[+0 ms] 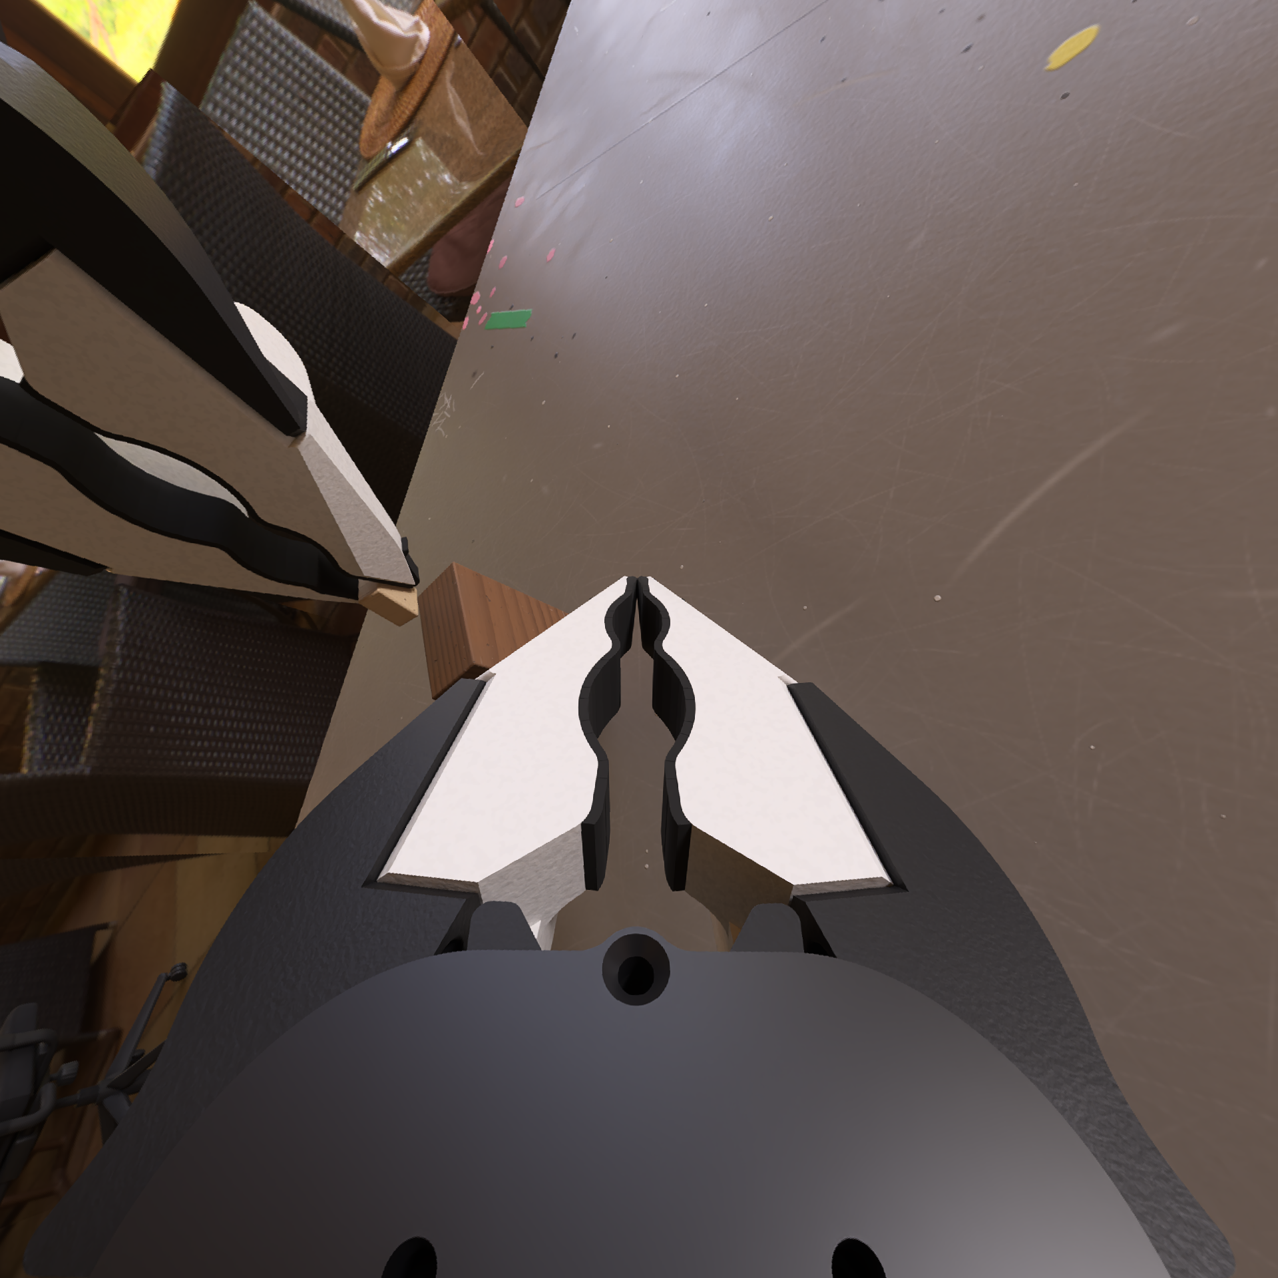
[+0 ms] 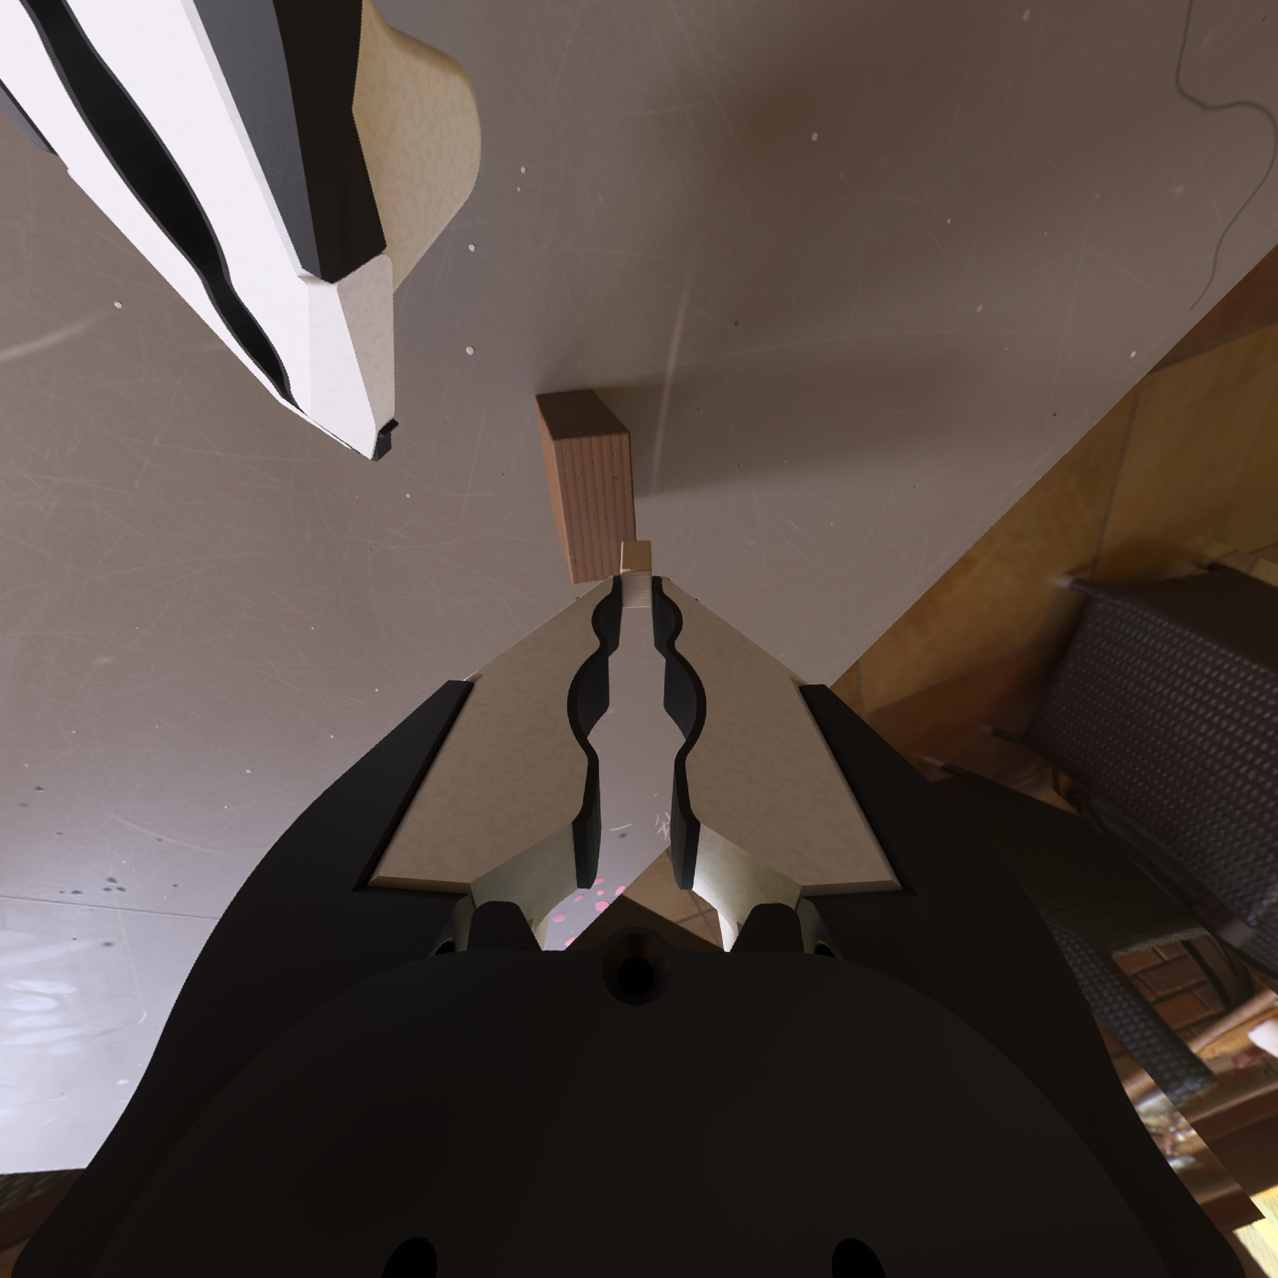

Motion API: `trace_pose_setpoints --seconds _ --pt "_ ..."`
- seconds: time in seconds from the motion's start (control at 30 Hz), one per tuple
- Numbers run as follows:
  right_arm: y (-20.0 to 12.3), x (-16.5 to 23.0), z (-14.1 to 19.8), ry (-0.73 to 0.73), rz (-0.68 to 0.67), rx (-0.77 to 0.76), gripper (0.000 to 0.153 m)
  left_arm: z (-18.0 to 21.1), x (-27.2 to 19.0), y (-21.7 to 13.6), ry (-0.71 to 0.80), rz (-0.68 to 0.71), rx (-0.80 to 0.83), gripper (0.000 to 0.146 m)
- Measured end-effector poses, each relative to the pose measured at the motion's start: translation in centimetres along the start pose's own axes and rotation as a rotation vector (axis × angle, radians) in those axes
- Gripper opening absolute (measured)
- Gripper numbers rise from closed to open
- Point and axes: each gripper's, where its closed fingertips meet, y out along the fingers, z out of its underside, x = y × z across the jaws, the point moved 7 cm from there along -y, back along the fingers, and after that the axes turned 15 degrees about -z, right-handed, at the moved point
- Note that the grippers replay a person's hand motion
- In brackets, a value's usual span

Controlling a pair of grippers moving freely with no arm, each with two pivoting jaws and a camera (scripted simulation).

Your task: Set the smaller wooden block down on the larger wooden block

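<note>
Hidden / hard to make out first:
- Lower right part of the larger wooden block covered by the left gripper's own left finger in the left wrist view; only the top and one ribbed side exposed.
- Smaller wooden block mostly buried between the fingertips in the right wrist view; just a pale stub poking out ahead of the tips. In the left wrist view, only one pale corner visible under the other claw's tips.
- Contact between the two blocks: could not tell. From the right wrist view, small block's end overlapped the larger block's near lower corner; touching or merely in front, unclear.
- Right gripper cut off by the frame's left edge in the left wrist view. Left gripper cut off at the top-left in the right wrist view.
- Background past the table edge blurry: woven chairs, wood floor, nothing sharper.

Counts:
- Two blocks: one brown ribbed, one pale and small.
- Two grippers.
- One table, grey, scratched, paint-specked.

Claw states:
- Left: tips pressed together, nothing between them. Large block just left of and beyond its tips, standing on the table.
- Right gripper: clamped on the small block, held at the very tips. Large block directly ahead, slightly left.
</note>
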Motion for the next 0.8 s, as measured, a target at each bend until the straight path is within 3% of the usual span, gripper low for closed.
trace_pose_setpoints --seconds 0.47,0.8 --pt "-0.47 0.19 -0.52 -0.041 -0.032 -0.085 0.008 0.03 -0.20 0.06 0.012 0.011 0.002 0.000" --pt "-0.33 0.27 -0.56 -0.074 -0.052 -0.063 0.008 0.06 -0.23 0.09 0.011 0.012 0.004 0.000"
